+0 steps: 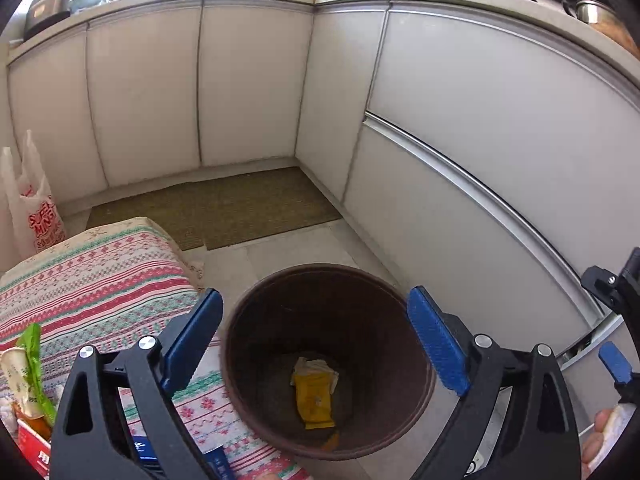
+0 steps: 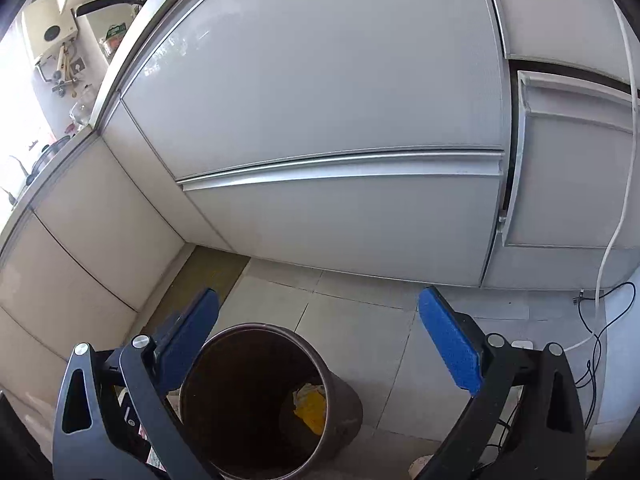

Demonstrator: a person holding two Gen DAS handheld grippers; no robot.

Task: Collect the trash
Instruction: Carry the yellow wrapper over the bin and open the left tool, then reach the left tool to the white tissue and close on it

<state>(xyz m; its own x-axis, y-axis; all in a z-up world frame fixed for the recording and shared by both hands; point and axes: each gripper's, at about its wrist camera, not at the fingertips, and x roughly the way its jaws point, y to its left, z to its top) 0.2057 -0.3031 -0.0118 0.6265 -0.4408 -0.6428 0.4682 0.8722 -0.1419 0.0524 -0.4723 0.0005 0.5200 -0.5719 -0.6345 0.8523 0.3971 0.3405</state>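
From the cloth-covered tabletop [image 1: 100,280] on the left, where litter [image 1: 28,376] waits, we hold our left gripper [image 1: 316,336] over the brown bin [image 1: 400,308], fingers wide and empty, the yellow wrapper [image 1: 314,396] lying inside, right gripper [image 2: 320,340] equally wide, empty.

the left gripper [image 1: 314,336] is a black plastic frame with triangular cut-outs in its two arms and round silver screws at the joints. its fingers [image 1: 438,340] carry long blue pads with a fine ribbed texture. the right gripper [image 2: 318,338] is built the same: black arms, silver screws, and blue textured fingers [image 2: 450,344].
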